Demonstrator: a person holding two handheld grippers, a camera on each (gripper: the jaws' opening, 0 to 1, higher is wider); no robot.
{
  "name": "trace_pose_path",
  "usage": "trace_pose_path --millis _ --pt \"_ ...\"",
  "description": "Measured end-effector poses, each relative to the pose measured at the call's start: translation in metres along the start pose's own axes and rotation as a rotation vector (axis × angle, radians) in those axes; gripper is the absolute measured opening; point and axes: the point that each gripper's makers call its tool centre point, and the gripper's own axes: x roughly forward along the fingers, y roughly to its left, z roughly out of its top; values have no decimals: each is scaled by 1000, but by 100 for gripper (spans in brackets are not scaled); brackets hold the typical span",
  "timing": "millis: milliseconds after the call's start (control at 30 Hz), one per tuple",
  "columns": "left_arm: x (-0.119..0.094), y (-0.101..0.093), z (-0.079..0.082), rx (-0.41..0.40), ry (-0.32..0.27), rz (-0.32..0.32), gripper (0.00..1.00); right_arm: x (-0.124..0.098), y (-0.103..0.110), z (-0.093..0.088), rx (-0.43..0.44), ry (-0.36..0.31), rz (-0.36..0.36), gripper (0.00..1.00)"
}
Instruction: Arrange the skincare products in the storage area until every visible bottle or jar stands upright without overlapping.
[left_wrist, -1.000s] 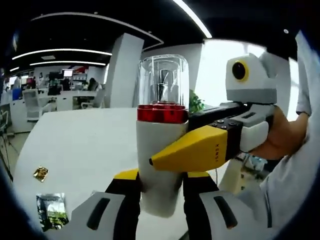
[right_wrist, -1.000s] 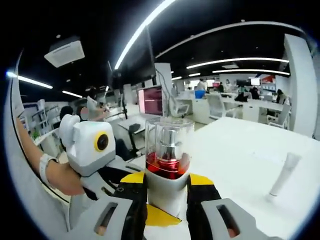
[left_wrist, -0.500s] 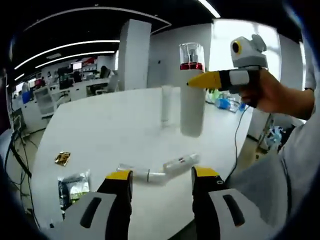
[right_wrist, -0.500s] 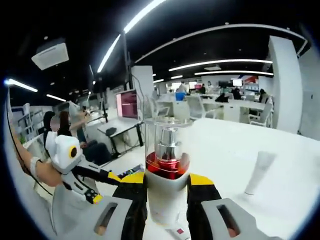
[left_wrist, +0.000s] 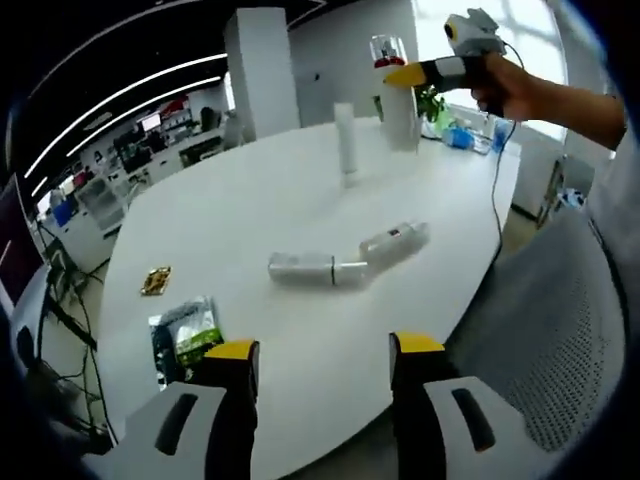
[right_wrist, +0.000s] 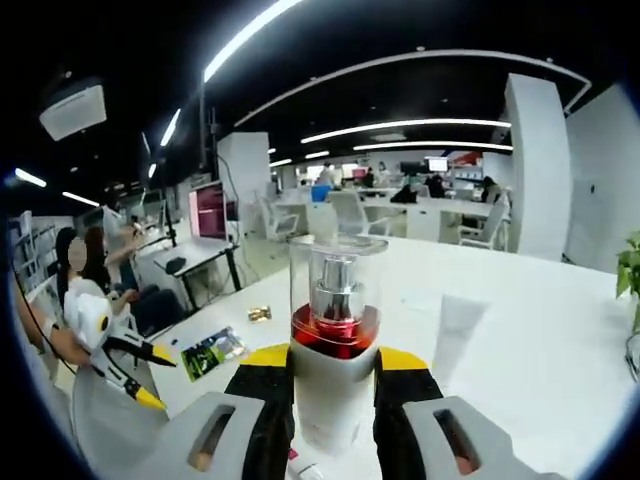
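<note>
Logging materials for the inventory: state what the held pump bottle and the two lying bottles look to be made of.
Pump bottle in the right gripper: matte white body, likely plastic; clear glossy cap showing the silvery pump, plastic or acrylic; shiny red collar.
Lying bottles and on the white table: pale, slightly see-through with soft highlights, probably frosted plastic or glass; too small to be sure.

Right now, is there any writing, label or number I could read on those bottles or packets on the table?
None is readable.
Lying bottle: a dark mark on its label, too blurred to read.
Green packet: print too small to read.
Gold sachet: too small to tell.
Pump bottle held between the right gripper's fingers: no text visible.
</note>
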Motion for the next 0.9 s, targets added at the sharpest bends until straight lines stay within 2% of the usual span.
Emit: trace_pose_path --millis 33,167,233,267,400,500,900 --pt "0 0 -1 11 8 5 51 -1 -4 0 2 -1 -8 22" --pt "-2 -5 7 55 -34 11 51 -4 -20 1 8 -5 -40 22" --pt "-3 4 12 91 -63 68 53 -6 -26 0 11 -4 -55 22" --pt "-2 6 12 83 -69 78 51 -7 -28 0 13 -3 -60 22" --pt "-2 4 10 91 -58 67 46 -9 -35 -5 27 1 -78 22" --pt "0 2 1 122 -15 62 44 -11 -39 -8 33 0 -87 22" --pt "3 -4 -5 130 18 36 42 -18 -70 -21 55 0 -146 22"
